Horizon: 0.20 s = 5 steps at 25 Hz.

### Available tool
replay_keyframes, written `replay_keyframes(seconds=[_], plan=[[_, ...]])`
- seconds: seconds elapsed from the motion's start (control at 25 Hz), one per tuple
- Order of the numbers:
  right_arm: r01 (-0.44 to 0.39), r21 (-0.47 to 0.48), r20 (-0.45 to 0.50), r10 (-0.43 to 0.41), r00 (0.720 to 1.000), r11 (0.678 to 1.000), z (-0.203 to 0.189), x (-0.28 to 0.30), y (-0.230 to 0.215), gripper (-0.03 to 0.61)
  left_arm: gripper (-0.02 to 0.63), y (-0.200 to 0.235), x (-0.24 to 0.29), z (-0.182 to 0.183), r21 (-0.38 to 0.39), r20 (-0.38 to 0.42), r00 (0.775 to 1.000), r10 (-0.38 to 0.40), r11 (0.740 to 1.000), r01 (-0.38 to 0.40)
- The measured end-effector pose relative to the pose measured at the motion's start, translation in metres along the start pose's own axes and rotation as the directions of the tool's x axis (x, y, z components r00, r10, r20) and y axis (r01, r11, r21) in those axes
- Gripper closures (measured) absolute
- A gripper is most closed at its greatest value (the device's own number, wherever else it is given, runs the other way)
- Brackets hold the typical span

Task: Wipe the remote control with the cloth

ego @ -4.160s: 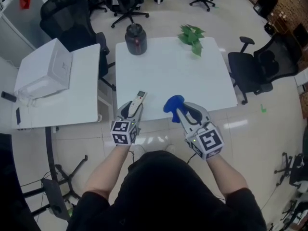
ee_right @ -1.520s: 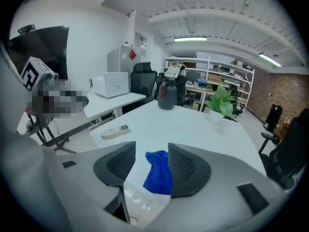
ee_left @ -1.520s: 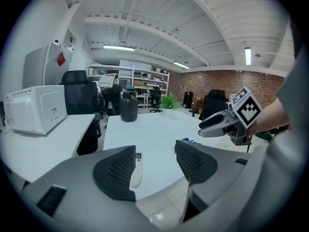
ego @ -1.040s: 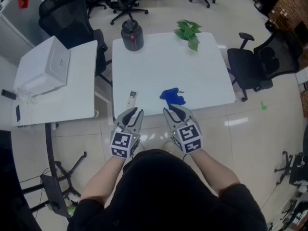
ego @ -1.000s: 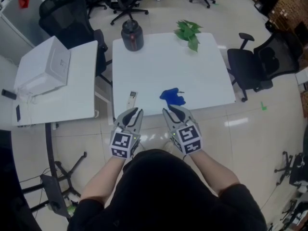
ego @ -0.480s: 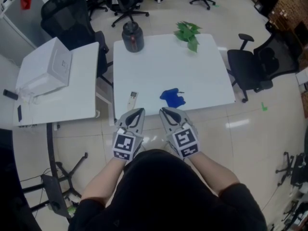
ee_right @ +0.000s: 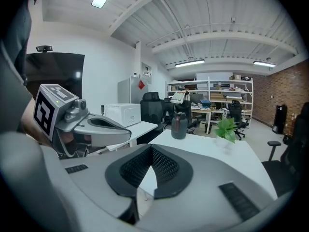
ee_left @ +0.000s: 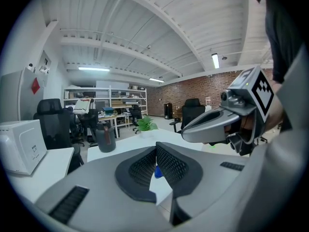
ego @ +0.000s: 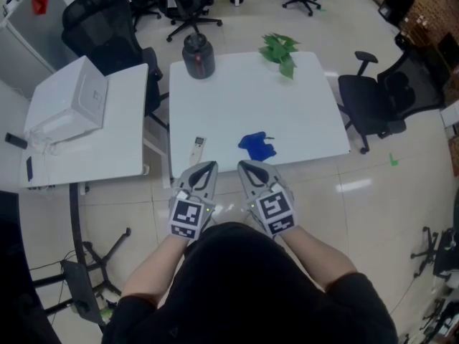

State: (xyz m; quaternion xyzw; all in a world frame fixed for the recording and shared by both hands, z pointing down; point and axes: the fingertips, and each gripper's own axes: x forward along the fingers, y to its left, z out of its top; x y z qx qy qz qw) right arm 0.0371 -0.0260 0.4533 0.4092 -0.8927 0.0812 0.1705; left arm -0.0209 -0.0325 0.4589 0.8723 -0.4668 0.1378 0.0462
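Observation:
A slim white remote control (ego: 197, 149) lies near the front left of the white table (ego: 244, 95). A crumpled blue cloth (ego: 257, 146) lies to its right, and a sliver of this cloth (ee_left: 158, 172) shows past the left jaws. Both grippers hover side by side just off the table's near edge, apart from both things. My left gripper (ego: 209, 166) is shut and empty, its pads meeting in the left gripper view (ee_left: 155, 152). My right gripper (ego: 244, 165) has just been closing and is shut with nothing between its pads (ee_right: 150, 152).
A black bottle (ego: 199, 56) stands at the table's far left corner and a green plant (ego: 282, 51) at the far middle. A side desk on the left carries a white box (ego: 68, 102). Black office chairs (ego: 391, 95) stand to the right and behind.
Earlier the left gripper held the remote and the right the cloth; both things now lie on the table. Over the last second both grippers drew back a little and their jaws shut.

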Motion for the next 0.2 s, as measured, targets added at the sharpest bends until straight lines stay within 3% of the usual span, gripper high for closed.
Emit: replay_keyframes(seconds=[0.2], plan=[[0.001,-0.007,0.0,-0.001,1.0,1.0,-0.0001,-0.0007,0.0016,0.57,0.615,-0.0007,-0.0014,-0.0015,0.001,-0.002,1.0,-0.002,1.0,0.002]])
